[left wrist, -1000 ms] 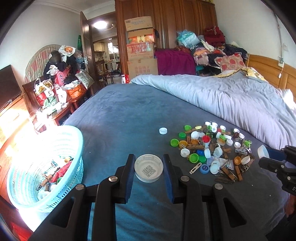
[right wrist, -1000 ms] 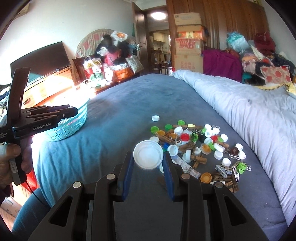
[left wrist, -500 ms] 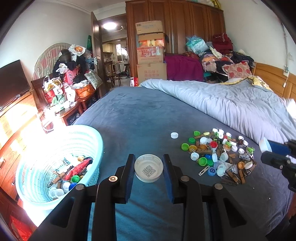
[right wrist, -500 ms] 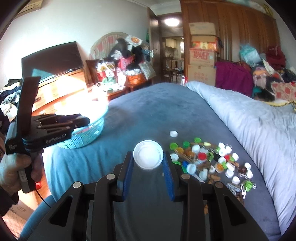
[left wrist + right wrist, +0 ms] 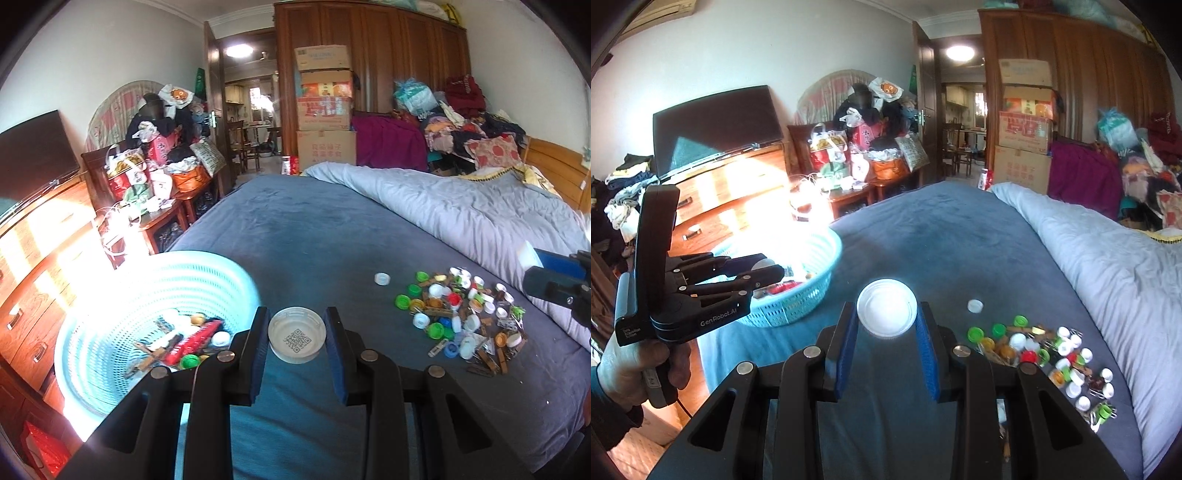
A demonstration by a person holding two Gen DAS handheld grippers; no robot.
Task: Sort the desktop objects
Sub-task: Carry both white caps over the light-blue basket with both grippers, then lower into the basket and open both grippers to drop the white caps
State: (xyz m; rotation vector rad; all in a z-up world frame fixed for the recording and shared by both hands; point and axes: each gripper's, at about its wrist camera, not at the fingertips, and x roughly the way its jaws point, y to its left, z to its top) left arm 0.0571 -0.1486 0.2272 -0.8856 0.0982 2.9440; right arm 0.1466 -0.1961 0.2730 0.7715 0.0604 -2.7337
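I carry a cream QR-coded lid (image 5: pixel 296 335) pinched in my left gripper (image 5: pixel 296 338) beside the turquoise basket (image 5: pixel 110 295), and a white lid (image 5: pixel 886 307) clamped in my right gripper (image 5: pixel 886 328), likely for dropping there, away from the cap pile (image 5: pixel 461 314).

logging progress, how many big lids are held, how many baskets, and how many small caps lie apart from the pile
big lids held: 2, QR-code lid in left gripper, white lid in right gripper
baskets: 1, teal basket
stray small caps: 1, white cap
total: 4
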